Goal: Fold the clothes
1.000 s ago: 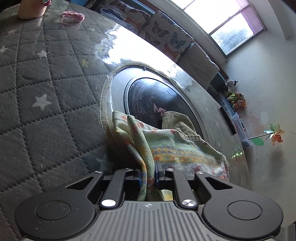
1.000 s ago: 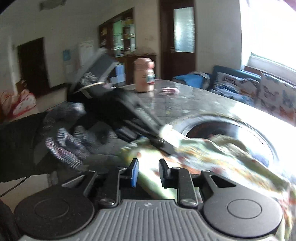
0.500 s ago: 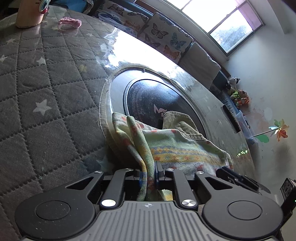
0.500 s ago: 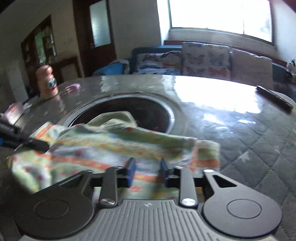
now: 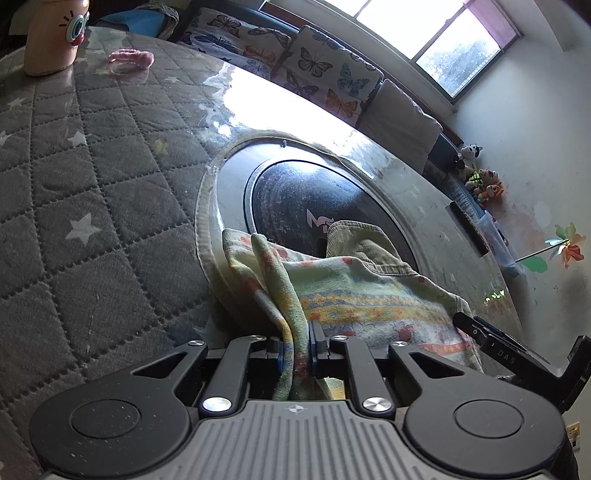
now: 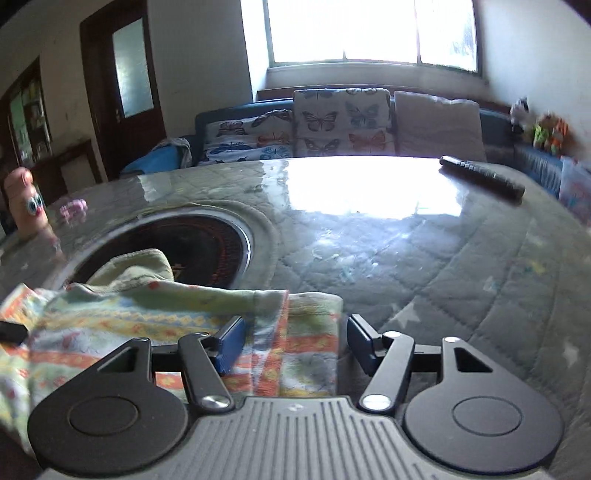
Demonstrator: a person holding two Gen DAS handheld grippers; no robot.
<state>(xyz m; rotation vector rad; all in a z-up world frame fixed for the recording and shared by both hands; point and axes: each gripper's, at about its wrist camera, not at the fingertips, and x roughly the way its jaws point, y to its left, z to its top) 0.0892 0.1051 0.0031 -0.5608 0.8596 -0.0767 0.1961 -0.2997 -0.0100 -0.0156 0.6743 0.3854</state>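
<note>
A patterned green, yellow and orange garment (image 5: 369,295) lies on the quilted table, partly over the round black cooktop (image 5: 314,206). My left gripper (image 5: 298,341) is shut on a bunched edge of the garment. In the right wrist view the garment (image 6: 147,314) lies at the lower left and its edge runs between my right gripper's fingers. My right gripper (image 6: 295,341) is open, its jaws wide apart around that edge. The right gripper's tip also shows in the left wrist view (image 5: 491,341) at the garment's far corner.
A grey quilted star-pattern cover (image 5: 74,184) tops the table. A peach bottle (image 5: 55,33) and a pink hair tie (image 5: 129,59) sit at the far left. A black remote (image 6: 480,175) lies at the far right. A sofa with butterfly cushions (image 6: 332,122) stands behind.
My right gripper swung round to the garment's other end and its jaws opened wide around the edge. My left gripper kept its hold and barely moved.
</note>
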